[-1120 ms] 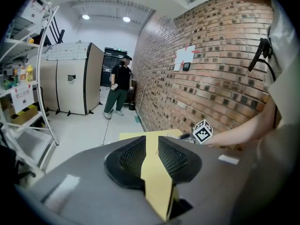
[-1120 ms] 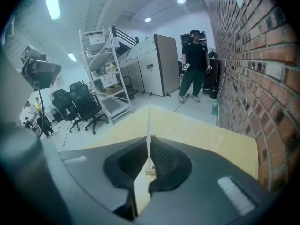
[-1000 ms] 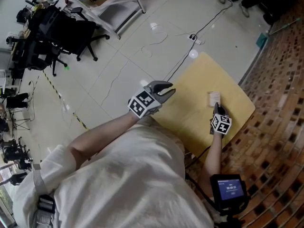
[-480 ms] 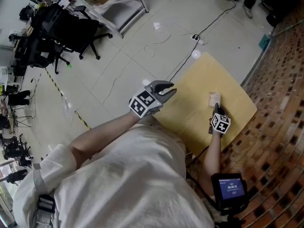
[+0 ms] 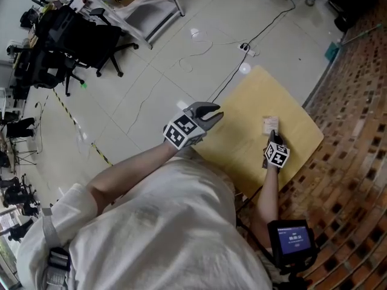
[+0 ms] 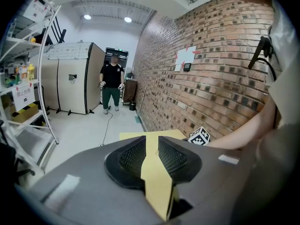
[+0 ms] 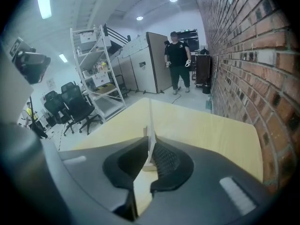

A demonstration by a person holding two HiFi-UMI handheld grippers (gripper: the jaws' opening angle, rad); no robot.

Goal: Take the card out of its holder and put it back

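In the head view, one card (image 5: 271, 124) shows as a small pale rectangle just ahead of the tips of the right gripper (image 5: 273, 136). Its longer side points away from that gripper, over the one yellow table (image 5: 242, 144). The left gripper (image 5: 211, 111) hangs well apart from the card, near the table's edge.

In the left gripper view, the two jaws stand apart and only tabletop shows between them.

In the right gripper view, the jaws are pressed together on the card. It is seen edge-on, as a thin white upright line that rises beyond the jaw tips. One small pale block (image 7: 146, 167) sits at its near end, between the jaws.
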